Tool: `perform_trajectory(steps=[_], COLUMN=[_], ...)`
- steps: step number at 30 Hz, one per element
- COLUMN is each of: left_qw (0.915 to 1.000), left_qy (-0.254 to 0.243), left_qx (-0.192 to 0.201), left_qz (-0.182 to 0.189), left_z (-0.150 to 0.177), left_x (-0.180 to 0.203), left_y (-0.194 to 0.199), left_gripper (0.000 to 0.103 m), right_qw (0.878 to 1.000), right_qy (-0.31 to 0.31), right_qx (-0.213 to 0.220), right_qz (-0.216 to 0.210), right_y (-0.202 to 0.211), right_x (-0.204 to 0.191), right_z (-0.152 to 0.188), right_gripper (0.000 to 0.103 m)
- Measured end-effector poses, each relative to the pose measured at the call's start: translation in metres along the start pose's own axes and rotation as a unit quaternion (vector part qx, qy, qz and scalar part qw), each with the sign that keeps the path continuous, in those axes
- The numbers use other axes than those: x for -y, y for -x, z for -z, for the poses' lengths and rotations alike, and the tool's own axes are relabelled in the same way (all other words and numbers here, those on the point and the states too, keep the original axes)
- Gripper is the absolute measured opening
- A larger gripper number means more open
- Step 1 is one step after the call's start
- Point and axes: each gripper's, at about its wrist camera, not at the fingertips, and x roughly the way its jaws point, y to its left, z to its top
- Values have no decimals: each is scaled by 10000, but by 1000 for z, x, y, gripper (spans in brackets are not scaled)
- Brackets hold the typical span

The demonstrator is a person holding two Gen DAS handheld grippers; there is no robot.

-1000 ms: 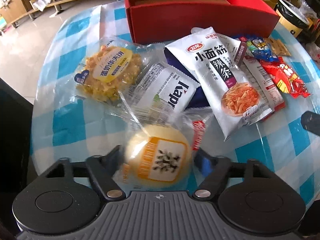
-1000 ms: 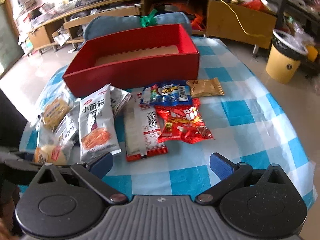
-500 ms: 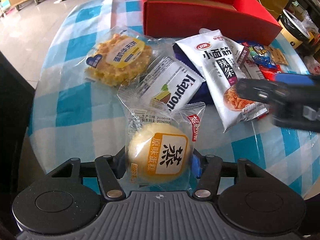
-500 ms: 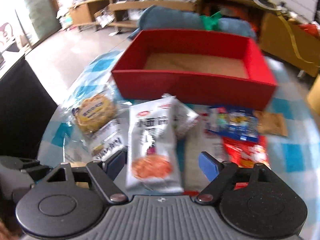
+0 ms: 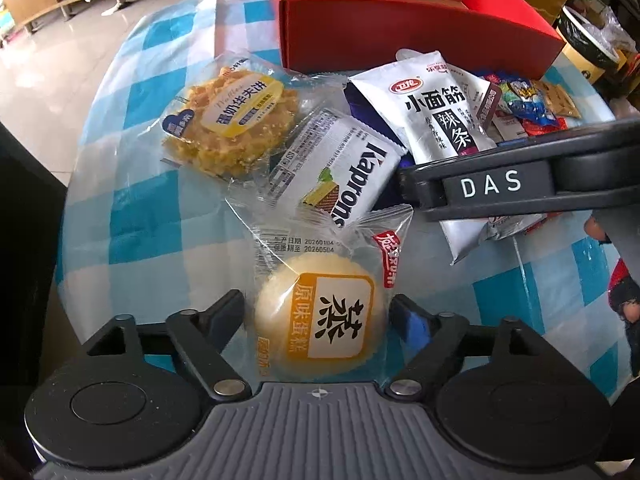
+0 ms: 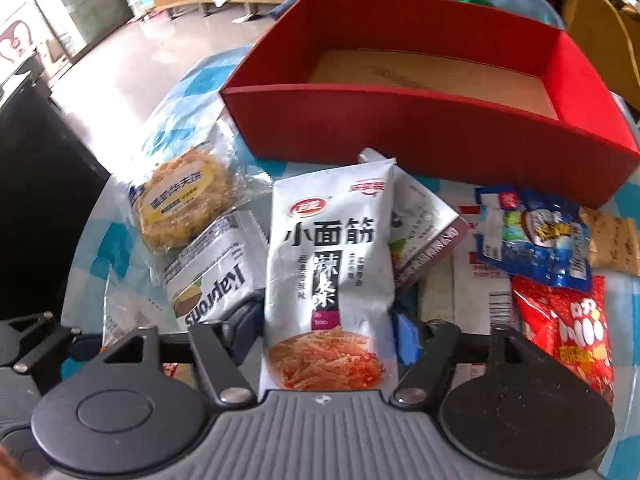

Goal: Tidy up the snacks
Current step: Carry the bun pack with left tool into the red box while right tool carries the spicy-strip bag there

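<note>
A round steamed cake (image 5: pixel 320 316) in clear wrap lies between the fingers of my left gripper (image 5: pixel 318 312). Those jaws are opening and a narrow gap shows on each side of the cake. My right gripper (image 6: pixel 328 328) straddles the lower end of a white spicy-strips bag (image 6: pixel 328 264). Its jaws are closing, the pads sit just beside the bag's edges, and the bag lies flat. In the left wrist view, the right gripper's black housing marked DAS (image 5: pixel 492 184) covers part of that bag (image 5: pixel 436 112). A red box (image 6: pixel 400 120) stands open behind the snacks.
A waffle pack (image 5: pixel 232 120) and a Kaprons wafer pack (image 5: pixel 340 176) lie left of the bag. A blue packet (image 6: pixel 536 236), red packet (image 6: pixel 568 328) and brown sachet (image 6: pixel 612 240) lie right. The checked tablecloth (image 5: pixel 132 200) curves off at the left edge.
My right gripper swept left and down over the white bag, its jaws narrowing around it. My left gripper kept its place; its jaws squeezed the cake, then widened.
</note>
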Motion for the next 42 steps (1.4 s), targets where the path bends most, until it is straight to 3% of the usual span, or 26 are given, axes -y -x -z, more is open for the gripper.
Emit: perform_trajectory(steps=[2,4,9,11,19,28,42], left_qw=[10000,10000,9999,9997,9994,9988,9956], left_qy=[-46,-81,114,235,310,264,228], left_qx=[-6,-9,42,27,-6,325,881], left_qz=[-12,-14,-69,22,119,233,235], left_z=[0,0,1,1,7,2,-56], left_x=[1,1,-5,-8,-4,10,26], left_y=[-1,-1,3,5,14,39,53], left_gripper=[87,87,68,67,66,66,66], right_qw=[10000,9998,9999,9999,9998,9983,9930], right_qy=[33,126,109,130,-128,-329,-564], right_qx=[-46,-41,-55,-38,112,475,1032], right_qz=[3,167,36,98,36,-115,-114], right_y=[-2,-1,4,10,37,79,104], right_x=[-1,-3,3,4,14,23,37], right_z=[-2,-3,4,12,36,54,27], right_gripper=[65,54,43,41,38,38,38])
